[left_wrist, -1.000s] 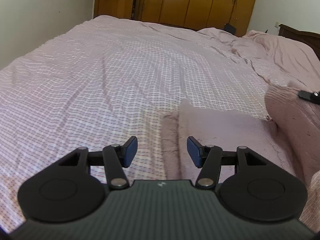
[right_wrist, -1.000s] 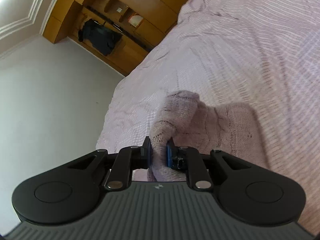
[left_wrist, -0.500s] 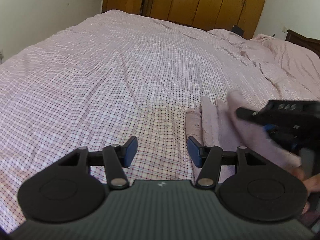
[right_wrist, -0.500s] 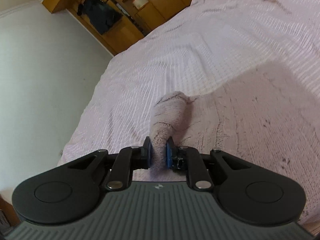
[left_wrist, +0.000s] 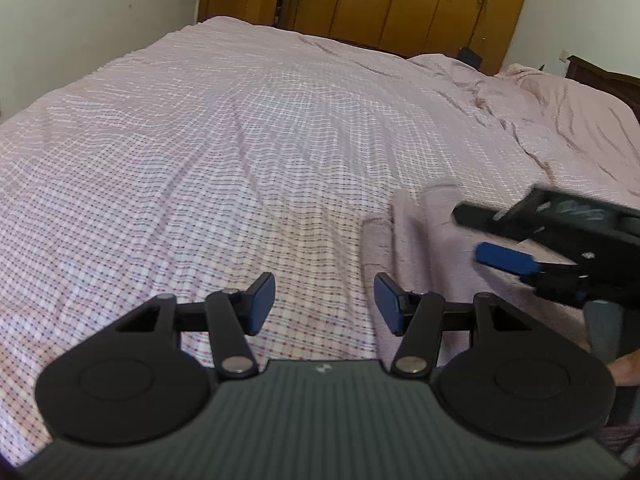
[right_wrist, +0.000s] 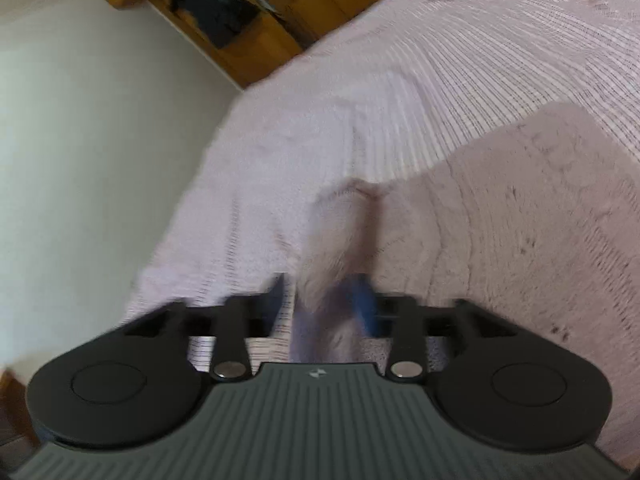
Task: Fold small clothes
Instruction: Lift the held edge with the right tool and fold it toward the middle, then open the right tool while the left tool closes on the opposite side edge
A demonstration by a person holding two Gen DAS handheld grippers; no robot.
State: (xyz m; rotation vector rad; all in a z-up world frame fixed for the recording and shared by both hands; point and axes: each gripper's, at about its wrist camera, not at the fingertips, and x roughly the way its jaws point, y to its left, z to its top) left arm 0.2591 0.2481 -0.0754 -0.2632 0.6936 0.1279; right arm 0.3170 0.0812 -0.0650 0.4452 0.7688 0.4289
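On the near right of the pink checked bedspread point(left_wrist: 240, 152) lies a pale pink knitted garment point(right_wrist: 520, 216), its folded sleeve point(right_wrist: 340, 248) running near to far. The right gripper point(right_wrist: 324, 304) has just been opening, sleeve loose between its jaws. The left gripper point(left_wrist: 324, 300) hovers open and empty just left of the garment.

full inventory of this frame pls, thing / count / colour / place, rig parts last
knit garment: 1, dusty pink, lying on the bed at the right, one strip of it between the right gripper's fingers
bedspread: 1, pink and white check, covers the bed
wardrobe: 1, brown wood, against the far wall
dark clothes: 1 bundle, black, in the open wardrobe shelf
left gripper: 1, black with blue pads, open over bare bedspread, nothing between its fingers
right gripper: 1, black with blue pads, jaws have just been opening, pads clear of the strip
hand: 1, partly seen at the right edge, behind the right gripper
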